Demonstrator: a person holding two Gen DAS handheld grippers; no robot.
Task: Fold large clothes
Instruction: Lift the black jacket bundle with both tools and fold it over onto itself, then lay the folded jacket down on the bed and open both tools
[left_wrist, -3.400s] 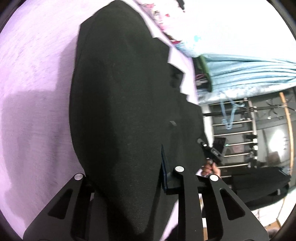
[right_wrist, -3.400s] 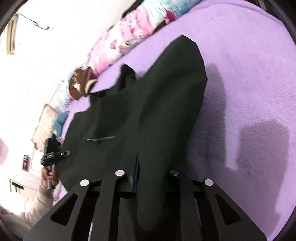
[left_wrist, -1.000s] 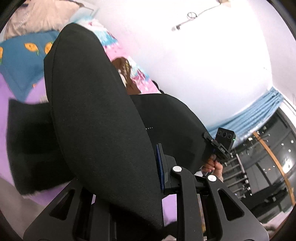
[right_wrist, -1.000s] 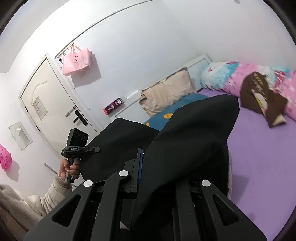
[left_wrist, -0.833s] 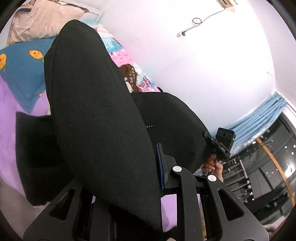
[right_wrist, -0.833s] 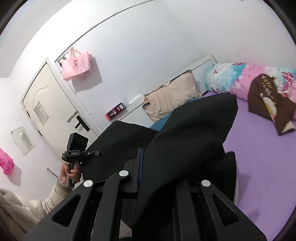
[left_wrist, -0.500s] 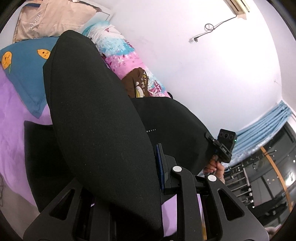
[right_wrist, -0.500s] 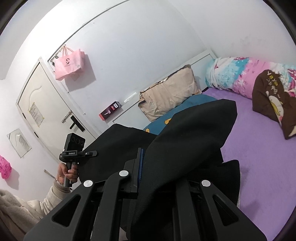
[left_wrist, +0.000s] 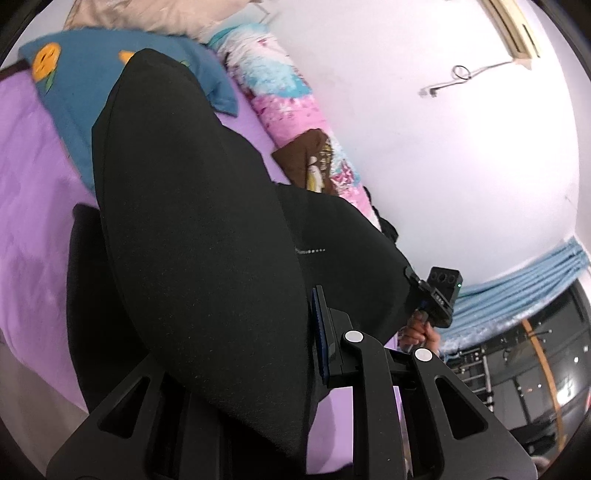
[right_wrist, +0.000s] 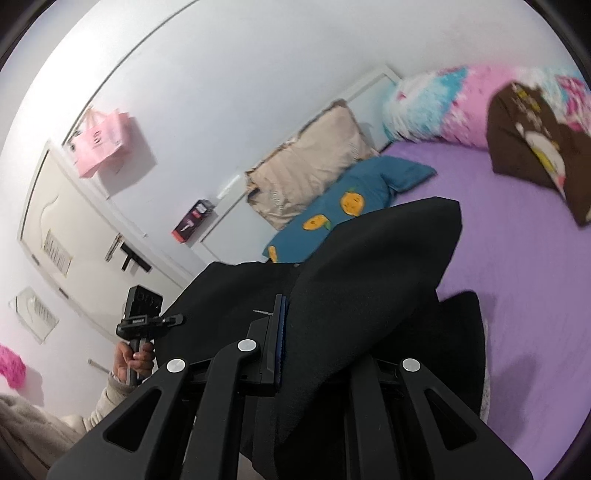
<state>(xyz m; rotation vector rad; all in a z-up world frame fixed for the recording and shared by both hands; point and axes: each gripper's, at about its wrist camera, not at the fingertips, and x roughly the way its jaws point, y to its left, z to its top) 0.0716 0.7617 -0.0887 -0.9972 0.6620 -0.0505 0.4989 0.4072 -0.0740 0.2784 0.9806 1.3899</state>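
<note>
Both the left gripper (left_wrist: 258, 354) and the right gripper (right_wrist: 317, 354) clamp the black garment (left_wrist: 192, 236), which hangs between them above the purple bed (right_wrist: 517, 229), near the blue pillow (right_wrist: 354, 199).

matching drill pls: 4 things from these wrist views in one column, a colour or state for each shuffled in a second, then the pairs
Things:
1. black garment
2. blue pillow
3. bed cover
4. pink bag

Colour or state:
A. purple, spread flat
B. hanging on the wall
C. printed with orange fruit
D. clamped in both hand-held grippers, left and right

Pairs: 1-D, 2-C, 3-A, 4-B
</note>
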